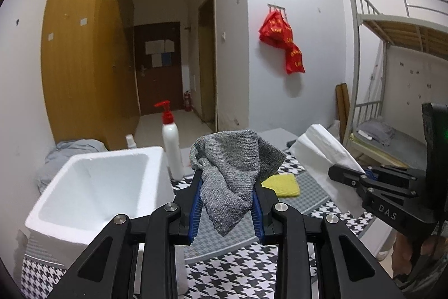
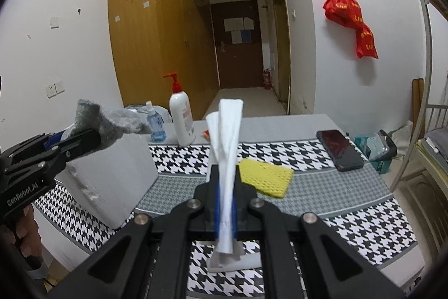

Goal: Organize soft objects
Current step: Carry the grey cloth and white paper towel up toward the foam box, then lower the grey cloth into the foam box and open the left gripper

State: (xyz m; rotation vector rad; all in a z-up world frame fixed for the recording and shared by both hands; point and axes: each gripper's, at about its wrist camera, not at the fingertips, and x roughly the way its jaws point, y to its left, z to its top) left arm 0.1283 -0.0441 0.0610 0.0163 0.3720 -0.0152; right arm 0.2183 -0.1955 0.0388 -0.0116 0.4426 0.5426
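Observation:
My left gripper (image 1: 225, 187) is shut on a grey knitted cloth (image 1: 235, 167), which drapes over and between its blue pads above the table. From the right wrist view that same grey cloth (image 2: 109, 122) hangs over the white foam box (image 2: 112, 175). My right gripper (image 2: 226, 187) is shut on a white tissue (image 2: 226, 147), held upright and pinched flat between its pads; in the left wrist view the tissue (image 1: 324, 150) stands at the right. A yellow sponge cloth (image 1: 281, 184) (image 2: 264, 177) lies flat on the houndstooth table cover between the two grippers.
The open foam box (image 1: 92, 187) stands at the table's left. Behind it are a white pump bottle (image 1: 172, 142) (image 2: 182, 119) and a small blue spray bottle (image 2: 156, 125). A black phone (image 2: 338, 149) lies at the right. A bunk bed (image 1: 392, 102) stands beyond the table.

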